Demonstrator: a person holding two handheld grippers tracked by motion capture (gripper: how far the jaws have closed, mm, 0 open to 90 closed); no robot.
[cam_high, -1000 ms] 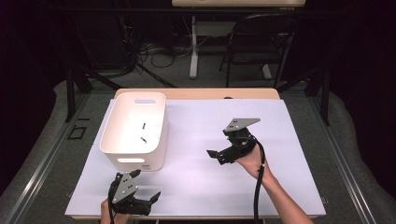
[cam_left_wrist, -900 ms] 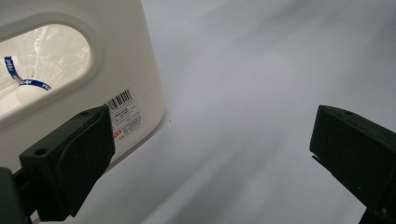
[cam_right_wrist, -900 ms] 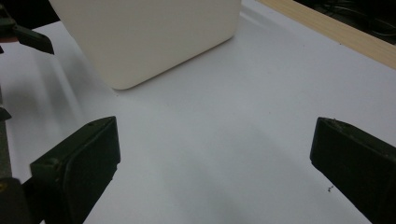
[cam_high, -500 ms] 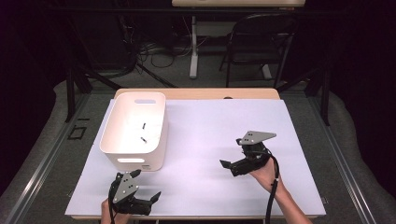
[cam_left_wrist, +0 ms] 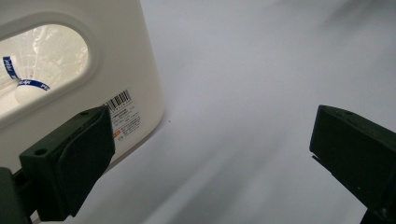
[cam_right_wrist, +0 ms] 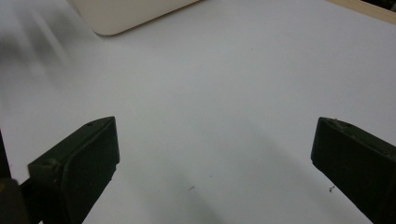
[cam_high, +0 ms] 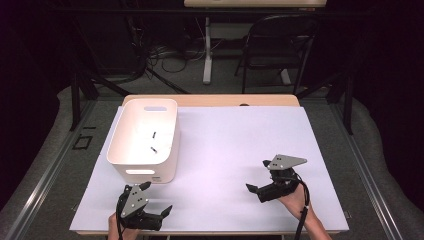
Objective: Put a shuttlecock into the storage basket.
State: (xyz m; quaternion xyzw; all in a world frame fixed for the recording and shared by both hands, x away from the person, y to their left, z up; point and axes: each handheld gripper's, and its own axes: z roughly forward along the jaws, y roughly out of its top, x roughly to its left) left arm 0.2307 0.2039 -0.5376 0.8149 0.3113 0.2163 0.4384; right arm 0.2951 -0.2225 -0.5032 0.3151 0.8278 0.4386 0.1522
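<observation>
A white plastic bin (cam_high: pixel 125 150) stands at the table's left, with two small dark pieces (cam_high: pixel 154 149) on its floor. My left gripper (cam_high: pixel 156 198) rests open at the near edge, just in front of the bin, nothing between its jaws. In the left gripper view (cam_left_wrist: pixel 215 140) the bin's wall (cam_left_wrist: pixel 135 56) is close by at left. Through its handle cutout shows a white shuttlecock (cam_left_wrist: pixel 32 70) with a blue band. My right gripper (cam_high: pixel 257 176) hovers open and empty at the near right, pointing left. In the right gripper view (cam_right_wrist: pixel 215 144) it faces bare white tabletop (cam_right_wrist: pixel 224 93).
A barcode label (cam_left_wrist: pixel 122 114) sits on the bin's near wall. The bin's corner (cam_right_wrist: pixel 126 14) lies far ahead of the right gripper. Beyond the table are a folding chair (cam_high: pixel 280 45), a stand and cables on the floor (cam_high: pixel 165 55). A wooden edge (cam_high: pixel 210 100) runs along the table's far side.
My right gripper has drawn back toward the near right corner of the table, staying open. The left gripper and the bin have not moved.
</observation>
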